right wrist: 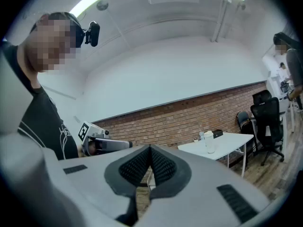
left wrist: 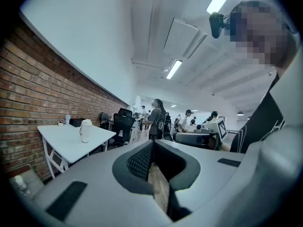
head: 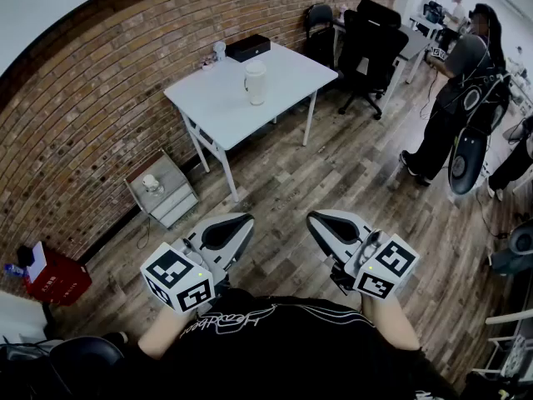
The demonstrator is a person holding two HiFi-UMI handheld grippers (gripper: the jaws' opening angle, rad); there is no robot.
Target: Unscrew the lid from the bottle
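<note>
A white bottle (head: pixel 255 82) with its lid on stands upright on a white folding table (head: pixel 225 107) by the brick wall, well ahead of me. My left gripper (head: pixel 244 222) and right gripper (head: pixel 316 220) hang side by side close to my body, over the wooden floor, both shut and empty. From the left gripper view the bottle (left wrist: pixel 85 130) shows small at the left, past that gripper's (left wrist: pixel 152 143) closed tips. In the right gripper view the bottle (right wrist: pixel 209 144) stands far off to the right of that gripper's (right wrist: pixel 150 148) closed tips.
A black box (head: pixel 248 47) and a small clear bottle (head: pixel 219 50) sit at the table's far edge. Black office chairs (head: pixel 366 36) stand to its right, and a person (head: pixel 454 98) stands further right. A grey low shelf (head: pixel 161 188) and a red crate (head: pixel 57 280) line the wall.
</note>
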